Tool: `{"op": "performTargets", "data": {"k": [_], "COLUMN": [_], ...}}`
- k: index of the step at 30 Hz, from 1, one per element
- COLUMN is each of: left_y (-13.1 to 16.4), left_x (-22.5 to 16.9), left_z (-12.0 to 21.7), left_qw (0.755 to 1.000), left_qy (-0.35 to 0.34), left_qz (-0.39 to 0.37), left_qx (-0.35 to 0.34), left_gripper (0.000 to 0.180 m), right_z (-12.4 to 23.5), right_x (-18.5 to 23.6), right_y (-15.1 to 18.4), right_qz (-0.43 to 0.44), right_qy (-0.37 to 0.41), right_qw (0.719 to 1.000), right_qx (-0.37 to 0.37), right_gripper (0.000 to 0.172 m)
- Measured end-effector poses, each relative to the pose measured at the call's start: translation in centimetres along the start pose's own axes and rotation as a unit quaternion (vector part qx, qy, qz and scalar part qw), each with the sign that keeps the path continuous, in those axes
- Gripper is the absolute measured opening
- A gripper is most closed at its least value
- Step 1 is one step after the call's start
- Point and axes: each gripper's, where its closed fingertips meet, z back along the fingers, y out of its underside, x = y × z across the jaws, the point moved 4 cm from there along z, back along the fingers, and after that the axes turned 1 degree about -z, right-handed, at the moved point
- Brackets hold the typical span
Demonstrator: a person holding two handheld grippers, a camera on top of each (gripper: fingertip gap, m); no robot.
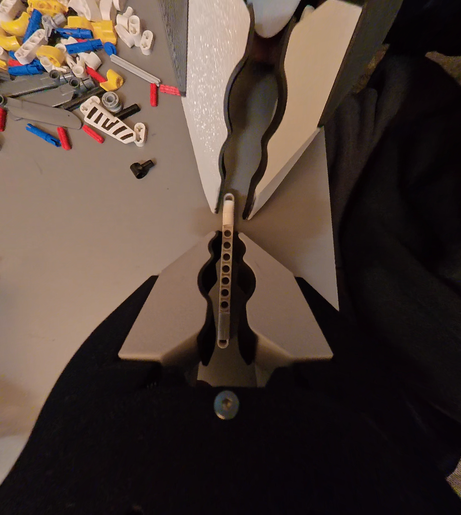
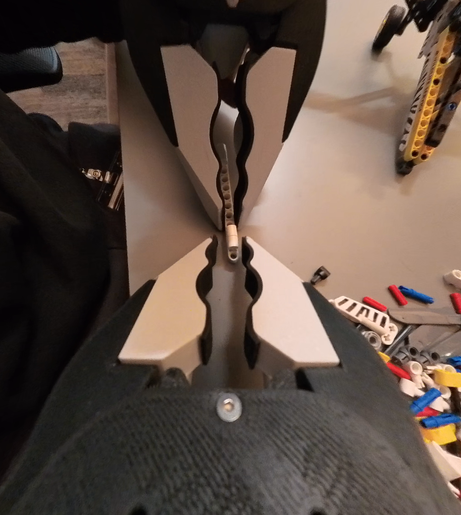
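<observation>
The left gripper (image 1: 226, 232) has its jaws closed on a grey beam with holes (image 1: 226, 274). The beam's long axis runs along the fingers, and its white tip (image 1: 228, 211) points up the frame. That tip lies between the open jaws of the right gripper (image 2: 230, 239), untouched. Loose building pieces (image 1: 56, 61) crowd the upper left of the desk (image 1: 70, 209).

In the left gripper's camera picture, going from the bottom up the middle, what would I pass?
Silver screw → light grey holed beam, clamped in the left hand-held gripper → white connector on its tip → the open right hand-held gripper facing it.
</observation>
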Motion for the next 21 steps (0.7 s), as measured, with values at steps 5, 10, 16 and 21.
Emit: {"op": "performTargets", "data": {"k": [5, 10, 16, 21], "left_y": [0.04, 0.05, 0.02, -0.25], "left_x": [-0.01, -0.02, -0.09, -0.34], "left_z": [-0.02, -0.03, -0.05, -0.1], "left_qw": [1.0, 1.0, 1.0, 0.998], "left_qy": [0.0, 0.001, -0.007, -0.037], "left_qz": [0.01, 0.014, 0.01, -0.025], "left_qx": [0.0, 0.0, 0.011, 0.046], "left_gripper": [0.006, 0.006, 0.006, 0.006], "right_z": [1.12, 0.63, 0.26, 0.46], "right_x": [-0.26, -0.59, -0.52, -0.54], "right_y": [-0.74, -0.17, -0.04, -0.14], "right_qz": [-0.029, -0.023, -0.005, -0.007], "right_qy": [-0.025, -0.031, -0.034, -0.029], "right_qw": [0.998, 0.999, 0.999, 0.999], "right_qx": [-0.049, -0.02, -0.006, -0.011], "right_gripper": [0.013, 0.011, 0.005, 0.004]}}
